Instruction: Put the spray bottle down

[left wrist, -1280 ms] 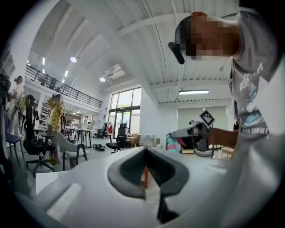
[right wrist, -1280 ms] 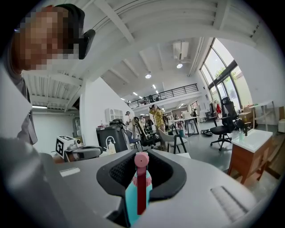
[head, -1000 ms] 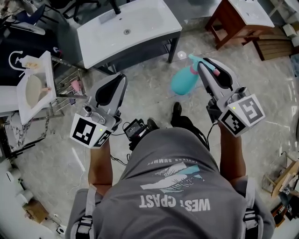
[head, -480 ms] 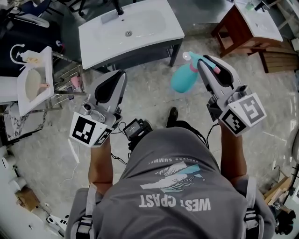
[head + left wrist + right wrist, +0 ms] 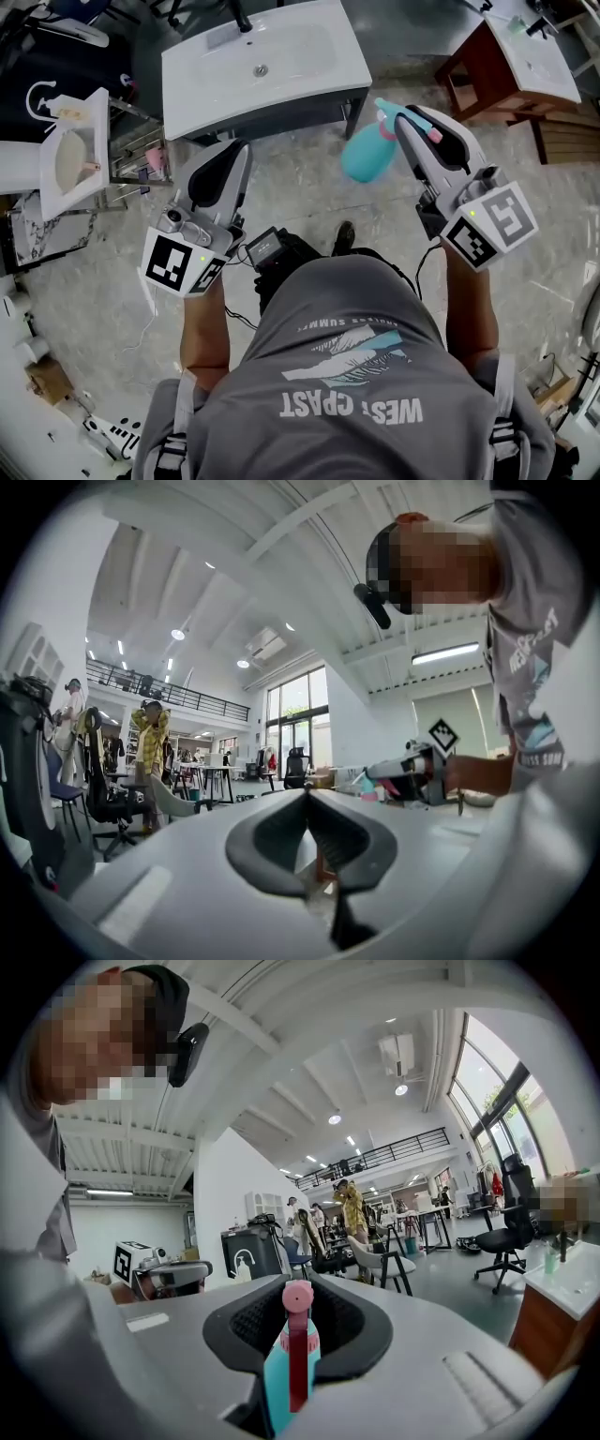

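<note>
Teal, pink-trimmed spray bottle (image 5: pixel 364 155) in the right tongs (image 5: pixel 407 118)

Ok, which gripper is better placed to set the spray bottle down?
Right. The right gripper has its jaws clamped on the teal spray bottle at its neck, so it only needs lowering and releasing. The left gripper is shut, empty and well apart from it.

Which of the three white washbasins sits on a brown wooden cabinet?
The washbasin at the head view's top right. The large central basin stands on a dark frame; the small left basin is beside a wire rack.
</note>
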`<action>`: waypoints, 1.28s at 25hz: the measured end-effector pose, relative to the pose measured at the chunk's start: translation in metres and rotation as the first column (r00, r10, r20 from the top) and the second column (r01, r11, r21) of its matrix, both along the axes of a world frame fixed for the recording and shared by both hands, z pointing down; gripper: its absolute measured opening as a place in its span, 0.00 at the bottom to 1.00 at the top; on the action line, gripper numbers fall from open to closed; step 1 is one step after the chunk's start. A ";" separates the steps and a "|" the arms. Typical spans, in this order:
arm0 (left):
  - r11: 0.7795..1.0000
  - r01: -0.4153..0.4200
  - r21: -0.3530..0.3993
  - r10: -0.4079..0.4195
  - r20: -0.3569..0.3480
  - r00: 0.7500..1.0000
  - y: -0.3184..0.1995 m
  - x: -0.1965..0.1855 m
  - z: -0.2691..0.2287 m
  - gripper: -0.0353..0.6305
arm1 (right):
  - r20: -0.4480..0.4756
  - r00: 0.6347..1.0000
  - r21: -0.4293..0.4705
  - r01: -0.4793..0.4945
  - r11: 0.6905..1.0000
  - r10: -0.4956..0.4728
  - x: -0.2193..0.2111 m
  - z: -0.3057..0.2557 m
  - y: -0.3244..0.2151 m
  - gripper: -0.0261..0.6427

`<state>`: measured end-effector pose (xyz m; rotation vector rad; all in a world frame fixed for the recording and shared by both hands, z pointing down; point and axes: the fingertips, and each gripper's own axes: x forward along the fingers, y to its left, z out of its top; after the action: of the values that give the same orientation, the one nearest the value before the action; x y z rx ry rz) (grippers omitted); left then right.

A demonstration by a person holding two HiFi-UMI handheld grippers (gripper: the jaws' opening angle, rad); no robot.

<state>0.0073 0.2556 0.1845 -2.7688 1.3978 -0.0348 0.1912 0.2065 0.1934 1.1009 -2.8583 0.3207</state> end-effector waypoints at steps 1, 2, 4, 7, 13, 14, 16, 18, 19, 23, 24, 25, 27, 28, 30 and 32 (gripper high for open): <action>1.000 0.001 0.002 -0.001 -0.001 1.000 -0.002 0.003 0.000 0.06 | -0.002 1.000 0.000 0.001 1.000 -0.001 0.002 0.001 -0.004 0.13; 1.000 -0.002 0.001 0.002 -0.002 1.000 -0.004 0.004 0.001 0.06 | -0.003 1.000 -0.003 0.000 1.000 0.000 0.002 0.002 -0.007 0.13; 1.000 -0.017 -0.007 0.017 0.003 1.000 -0.008 0.005 0.004 0.06 | -0.002 1.000 -0.014 -0.009 1.000 0.009 0.001 0.006 -0.011 0.14; 0.999 -0.042 -0.014 0.042 0.001 0.999 -0.025 -0.003 0.008 0.06 | -0.008 0.999 -0.019 -0.036 0.999 0.036 -0.002 0.007 -0.020 0.13; 0.993 -0.116 0.007 0.116 -0.015 0.993 -0.075 -0.006 0.003 0.06 | -0.013 0.994 -0.024 -0.113 0.993 0.113 -0.004 0.007 -0.048 0.13; 0.992 -0.128 0.015 0.128 -0.018 0.992 -0.084 -0.008 -0.001 0.06 | -0.018 0.992 -0.027 -0.123 0.992 0.123 -0.006 0.007 -0.054 0.13; 0.989 -0.147 0.022 0.147 -0.028 0.989 -0.100 -0.014 -0.005 0.06 | -0.021 0.990 -0.032 -0.142 0.989 0.141 -0.013 0.007 -0.066 0.13; 0.986 -0.165 0.016 0.166 -0.027 0.986 -0.115 -0.022 -0.004 0.06 | -0.015 0.987 -0.028 -0.161 0.987 0.160 -0.021 0.004 -0.077 0.13; 0.985 -0.173 0.011 0.174 -0.025 0.984 -0.122 -0.025 -0.002 0.06 | -0.014 0.985 -0.024 -0.170 0.985 0.169 -0.025 0.002 -0.083 0.13; 0.980 -0.197 -0.001 0.197 -0.024 0.980 -0.146 -0.042 0.002 0.06 | -0.014 0.981 -0.024 -0.195 0.980 0.195 -0.039 0.003 -0.103 0.14; 0.980 -0.200 -0.004 0.200 -0.024 0.980 -0.153 -0.046 0.004 0.06 | -0.015 0.980 -0.025 -0.201 0.979 0.201 -0.042 0.003 -0.108 0.13; 0.979 -0.202 -0.007 0.202 -0.026 0.979 -0.159 -0.050 0.004 0.06 | -0.016 0.978 -0.025 -0.207 0.978 0.207 -0.045 0.004 -0.113 0.14; 0.977 -0.213 -0.009 0.213 -0.031 0.977 -0.171 -0.057 0.004 0.06 | -0.019 0.975 -0.027 -0.221 0.975 0.220 -0.051 0.004 -0.123 0.13; 0.975 -0.222 -0.006 0.222 -0.033 0.975 -0.177 -0.060 0.003 0.06 | -0.021 0.974 -0.026 -0.228 0.973 0.228 -0.055 0.003 -0.128 0.13; 0.970 -0.243 0.003 0.243 -0.037 0.969 -0.185 -0.066 0.000 0.06 | -0.024 0.970 -0.019 -0.242 0.970 0.242 -0.063 0.001 -0.137 0.13; 0.965 -0.263 0.011 0.263 -0.038 0.964 -0.192 -0.074 -0.002 0.06 | -0.027 0.967 -0.009 -0.254 0.967 0.253 -0.073 -0.003 -0.144 0.13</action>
<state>-0.0669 0.0639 0.1824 -2.9388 1.0222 0.0323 0.1182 0.0622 0.1907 1.4602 -2.6899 0.3335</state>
